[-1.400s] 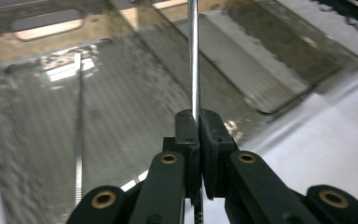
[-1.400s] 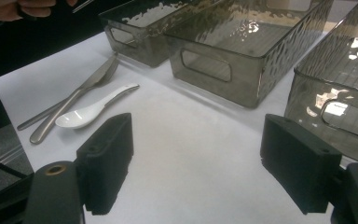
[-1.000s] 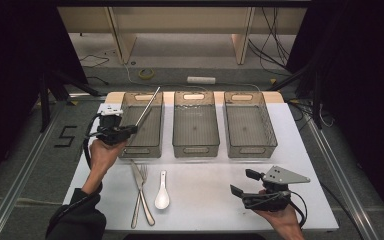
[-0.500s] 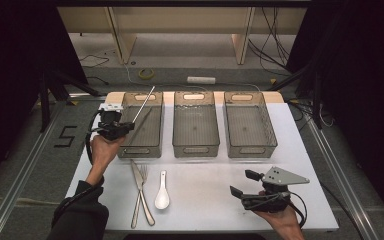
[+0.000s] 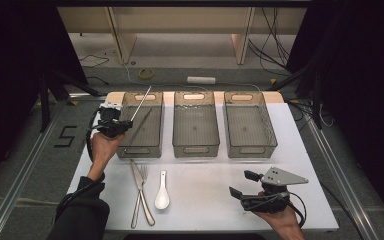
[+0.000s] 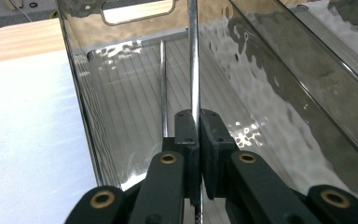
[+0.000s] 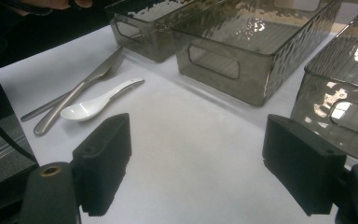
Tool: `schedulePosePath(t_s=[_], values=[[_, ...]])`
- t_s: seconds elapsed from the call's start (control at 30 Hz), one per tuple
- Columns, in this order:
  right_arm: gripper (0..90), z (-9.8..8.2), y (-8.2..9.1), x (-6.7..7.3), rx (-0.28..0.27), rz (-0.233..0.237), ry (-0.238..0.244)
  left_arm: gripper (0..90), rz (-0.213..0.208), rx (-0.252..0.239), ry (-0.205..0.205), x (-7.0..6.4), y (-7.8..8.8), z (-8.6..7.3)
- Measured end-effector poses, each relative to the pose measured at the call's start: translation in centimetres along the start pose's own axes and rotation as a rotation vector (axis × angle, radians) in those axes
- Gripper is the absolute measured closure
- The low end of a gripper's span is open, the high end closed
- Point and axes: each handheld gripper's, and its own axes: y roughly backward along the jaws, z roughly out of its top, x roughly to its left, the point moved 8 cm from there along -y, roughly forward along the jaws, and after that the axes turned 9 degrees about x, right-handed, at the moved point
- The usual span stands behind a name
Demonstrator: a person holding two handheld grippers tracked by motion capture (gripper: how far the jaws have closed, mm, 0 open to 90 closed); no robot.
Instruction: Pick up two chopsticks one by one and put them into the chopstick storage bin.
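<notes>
Left gripper [image 6: 196, 140] first: its jaws are pinched tight on a thin metal rod [image 6: 194, 56], a slim chopstick-like utensil, with the pads [image 6: 186, 135] pressed flat against it from both sides. In the left gripper view the rod runs straight up from the pads, over the inside of the left bin [image 6: 135, 93], with what looks like its reflection, or a second thin rod, standing just beside it on the bin's ribbed floor. From the high view, the same gripper [image 5: 114, 126] sits at the near left corner of the left bin [image 5: 141, 148], and the rod [image 5: 141, 103] slants up and away across that bin towards its far rim.

Over to the right gripper [image 5: 243, 185]: jaws spread wide, nothing between them, hovering over bare table [image 5: 205, 215] well in front of the right bin [image 5: 249, 150]. Its own view shows the two black pads [image 7: 103, 154] far apart with white tabletop between.

Out from there, in front of the left bin, a knife [image 5: 142, 192] and a fork [image 5: 140, 195] lie crossed and touching, with a white spoon [image 5: 162, 198] just beside them. The middle bin [image 5: 196, 148] sits between the other two.
</notes>
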Motion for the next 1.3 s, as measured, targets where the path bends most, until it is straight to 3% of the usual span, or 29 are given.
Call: schedulePosePath(t_s=[0.3, 0.53, 0.8, 1.07, 1.3], values=[[24.6, 0.0, -0.1, 0.1, 0.006, 0.007, 0.009, 84.2, -0.004, 0.033, 0.019, 0.5, -1.0, -0.7], [24.6, -0.1, -0.2, 0.3, 0.011, 0.014, 0.011, 52.0, -0.015, 0.012, 0.040, 0.5, -0.5, -0.4], [24.6, -0.1, -0.1, 0.3, 0.014, 0.007, 0.010, 26.8, -0.043, 0.019, 0.040, -0.9, 1.0, -0.6], [24.5, -0.1, -0.1, 0.2, 0.011, 0.000, 0.016, 20.9, -0.071, 0.023, 0.022, -2.7, 3.3, -1.6], [24.5, -0.1, -0.2, 0.3, 0.018, 0.001, 0.017, 20.6, -0.072, 0.066, -0.002, -4.1, 4.8, -3.9]])
